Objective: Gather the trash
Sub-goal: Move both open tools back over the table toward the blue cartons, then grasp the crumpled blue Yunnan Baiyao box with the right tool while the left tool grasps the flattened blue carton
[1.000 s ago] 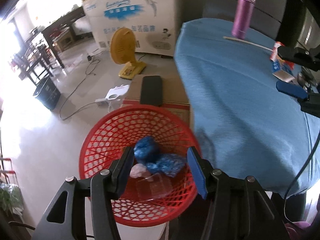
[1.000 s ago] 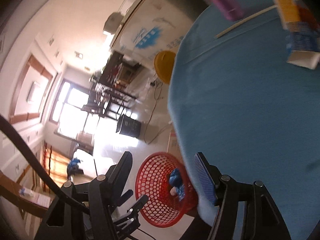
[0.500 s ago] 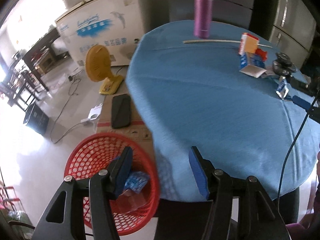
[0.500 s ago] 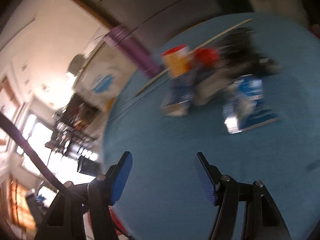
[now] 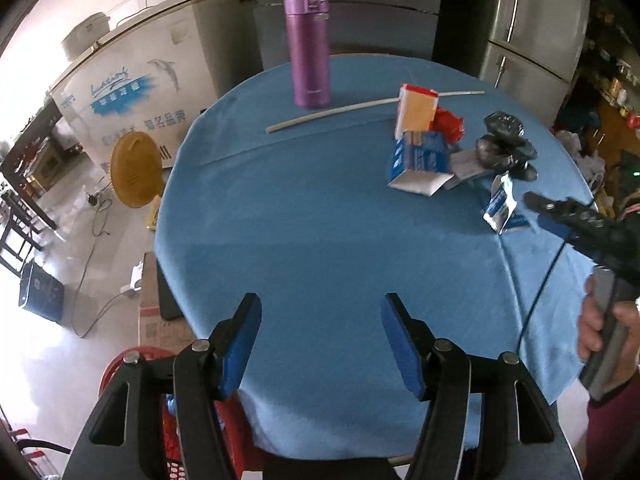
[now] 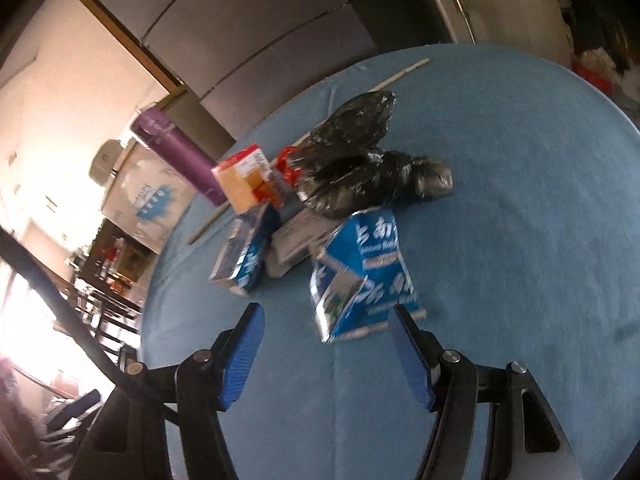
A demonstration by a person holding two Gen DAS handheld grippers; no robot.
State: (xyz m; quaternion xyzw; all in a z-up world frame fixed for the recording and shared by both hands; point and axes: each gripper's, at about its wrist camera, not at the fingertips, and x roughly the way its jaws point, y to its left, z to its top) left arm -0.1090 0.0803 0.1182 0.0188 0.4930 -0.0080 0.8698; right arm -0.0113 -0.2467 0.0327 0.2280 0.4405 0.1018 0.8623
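A pile of trash lies on the round blue table: an orange-white box, a blue-white carton, a red wrapper, black crumpled bags and a blue foil packet. My left gripper is open and empty over the table's near edge. My right gripper is open and empty, just short of the blue foil packet, with the black bags behind it. It also shows in the left wrist view. The red basket stands on the floor at lower left.
A purple flask and a long white stick are on the far side of the table. A yellow fan, a white chest freezer, a cardboard box and cables are on the floor at left.
My left gripper rose from over the red basket to the table's near edge. My right gripper swung from the basket side across the table to the trash pile.
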